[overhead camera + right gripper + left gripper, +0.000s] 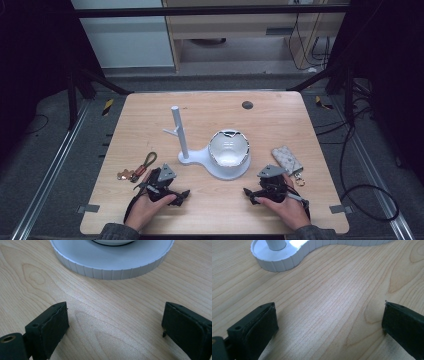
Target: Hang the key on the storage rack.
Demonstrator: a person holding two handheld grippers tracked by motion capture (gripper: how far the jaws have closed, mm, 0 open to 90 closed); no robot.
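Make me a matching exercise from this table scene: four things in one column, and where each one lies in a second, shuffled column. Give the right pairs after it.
Things:
1. bowl
2. key ring with strap
3. patterned pouch
4. white post

Places:
A. near the table's right edge, beyond the right gripper
B. upright on the small end of the white stand
C. on the stand's round tray
D. flat on the wood, beyond the left gripper

Pairs: 1-C, 2-D, 3-A, 4-B
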